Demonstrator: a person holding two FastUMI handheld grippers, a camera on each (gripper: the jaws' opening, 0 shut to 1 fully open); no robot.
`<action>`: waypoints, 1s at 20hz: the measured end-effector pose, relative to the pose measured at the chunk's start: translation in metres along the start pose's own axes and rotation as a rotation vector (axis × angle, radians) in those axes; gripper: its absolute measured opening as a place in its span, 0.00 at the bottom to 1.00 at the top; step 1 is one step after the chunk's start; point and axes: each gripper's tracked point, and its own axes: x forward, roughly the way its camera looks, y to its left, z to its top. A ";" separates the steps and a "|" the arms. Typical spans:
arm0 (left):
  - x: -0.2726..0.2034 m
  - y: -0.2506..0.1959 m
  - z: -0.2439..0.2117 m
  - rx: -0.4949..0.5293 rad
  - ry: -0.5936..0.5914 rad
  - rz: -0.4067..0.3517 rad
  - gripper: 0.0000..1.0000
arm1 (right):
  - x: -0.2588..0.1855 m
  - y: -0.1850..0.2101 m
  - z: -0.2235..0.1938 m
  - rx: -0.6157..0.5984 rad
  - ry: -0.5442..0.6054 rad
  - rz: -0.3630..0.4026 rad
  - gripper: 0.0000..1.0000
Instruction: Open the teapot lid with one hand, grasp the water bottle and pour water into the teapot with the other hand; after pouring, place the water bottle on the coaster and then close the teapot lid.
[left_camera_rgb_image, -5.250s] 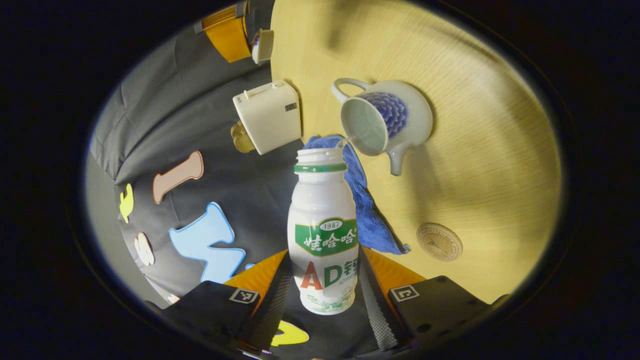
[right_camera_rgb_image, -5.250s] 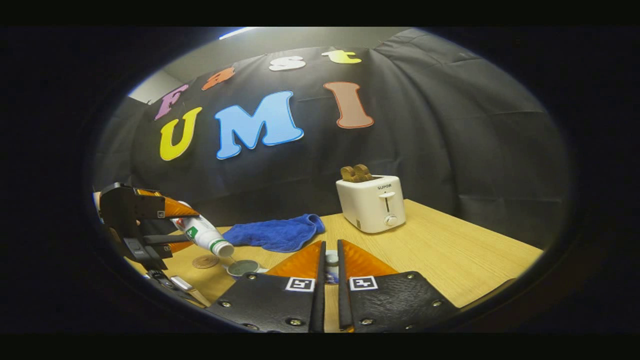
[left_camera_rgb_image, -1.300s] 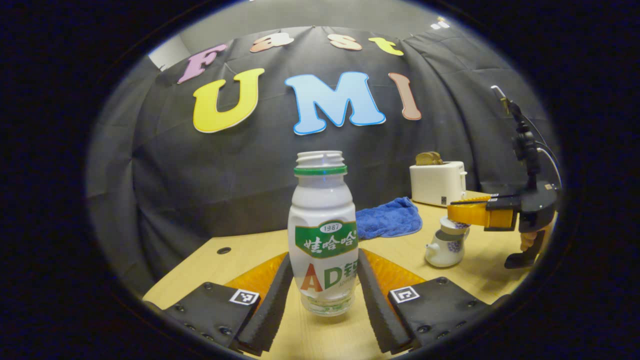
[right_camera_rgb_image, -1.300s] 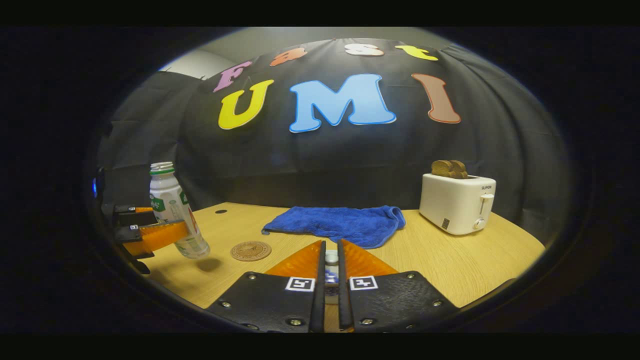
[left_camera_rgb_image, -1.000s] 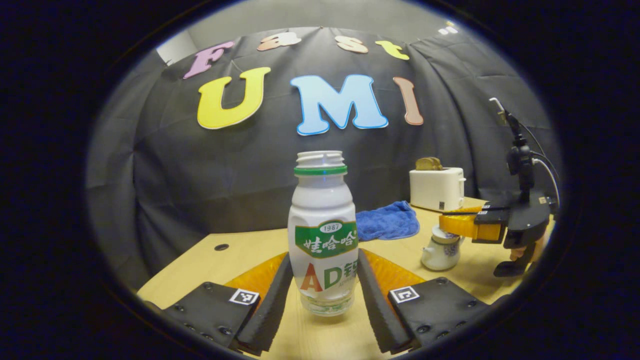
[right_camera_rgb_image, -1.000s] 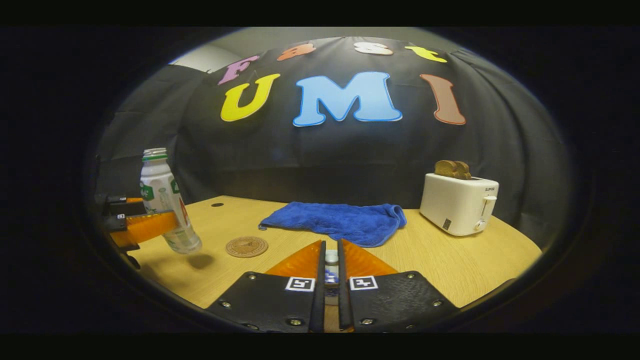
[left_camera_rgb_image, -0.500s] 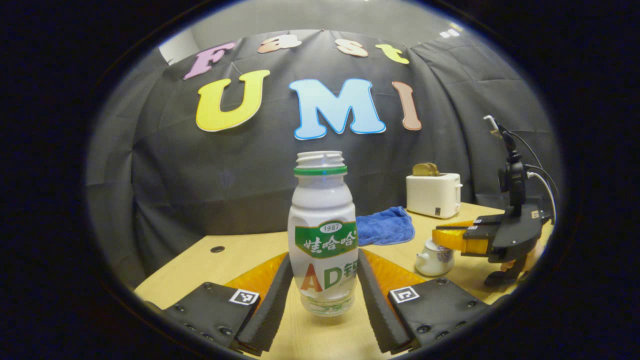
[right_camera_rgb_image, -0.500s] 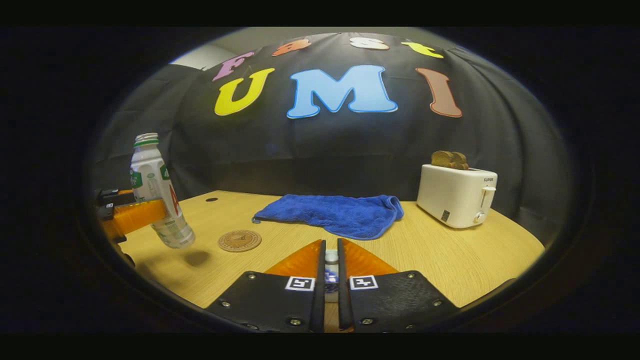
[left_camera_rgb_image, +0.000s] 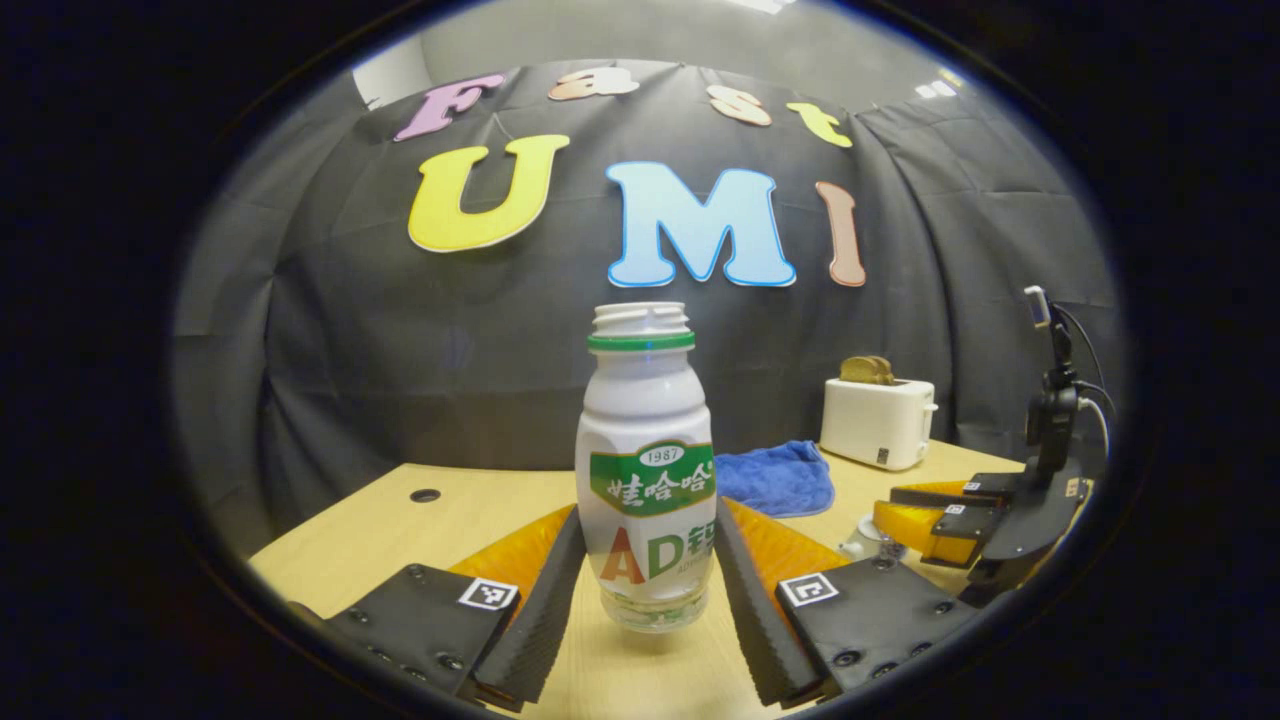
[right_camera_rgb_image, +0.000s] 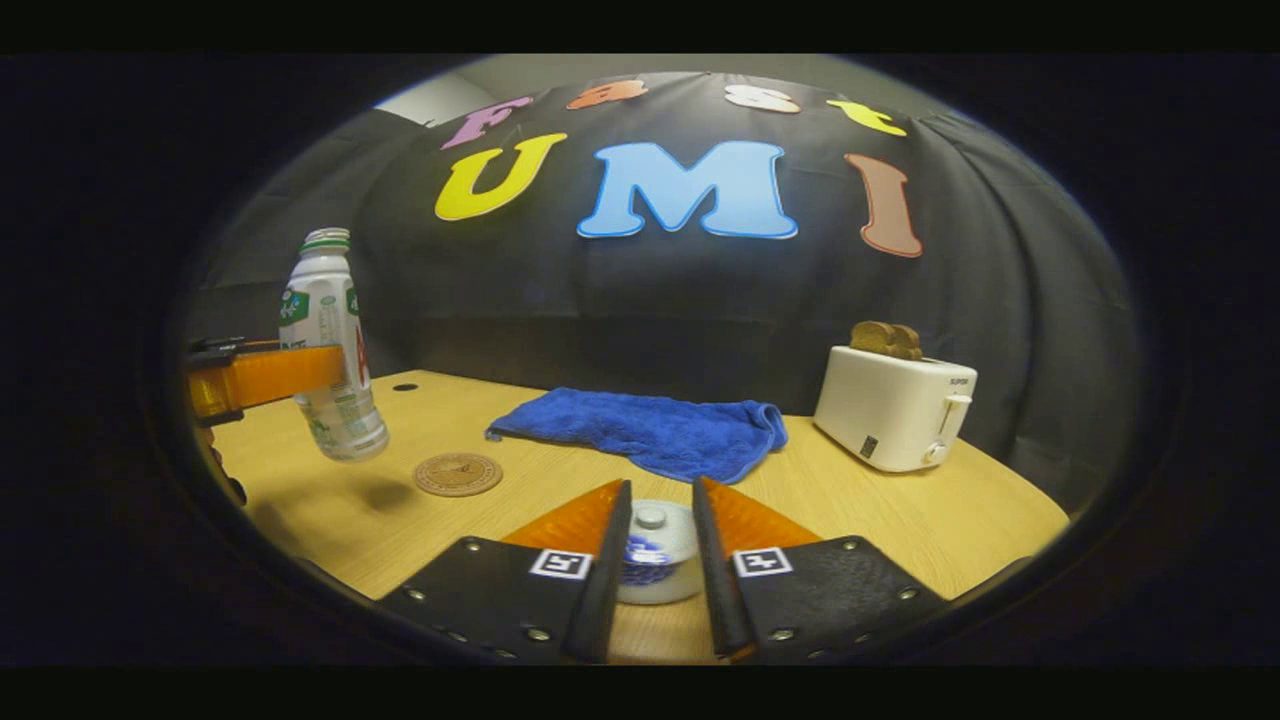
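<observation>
A white bottle (left_camera_rgb_image: 648, 470) with a green label and no cap stands upright between my left gripper's (left_camera_rgb_image: 650, 510) fingers, which are shut on it. In the right gripper view the bottle (right_camera_rgb_image: 330, 350) hangs above the table, left of the round cork coaster (right_camera_rgb_image: 458, 473), with the left gripper (right_camera_rgb_image: 270, 375) around its middle. My right gripper (right_camera_rgb_image: 660, 485) is open, its fingers on either side of the teapot lid (right_camera_rgb_image: 652, 535) without touching the knob. The lid sits on the white and blue teapot (right_camera_rgb_image: 655, 588). The left gripper view shows the right gripper (left_camera_rgb_image: 905, 518) over the half-hidden teapot (left_camera_rgb_image: 858, 543).
A blue cloth (right_camera_rgb_image: 650, 425) lies at the back of the wooden table (right_camera_rgb_image: 900, 520). A white toaster (right_camera_rgb_image: 893, 408) with bread in it stands at the back right. A small round hole (right_camera_rgb_image: 405, 386) marks the table's far left.
My right gripper has opened and let go of the lid, which now rests on the teapot. The bottle in my left gripper has gone from tilted to nearly upright near the coaster.
</observation>
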 end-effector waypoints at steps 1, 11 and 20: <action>0.004 0.001 0.000 0.001 -0.001 0.003 0.80 | 0.000 0.001 -0.001 0.014 0.001 0.006 0.45; 0.070 -0.004 -0.011 -0.019 0.030 0.009 0.81 | -0.018 -0.008 0.029 0.022 -0.116 -0.031 0.85; 0.100 -0.011 -0.039 0.012 0.093 0.019 0.82 | -0.024 -0.020 0.039 0.052 -0.153 -0.055 0.84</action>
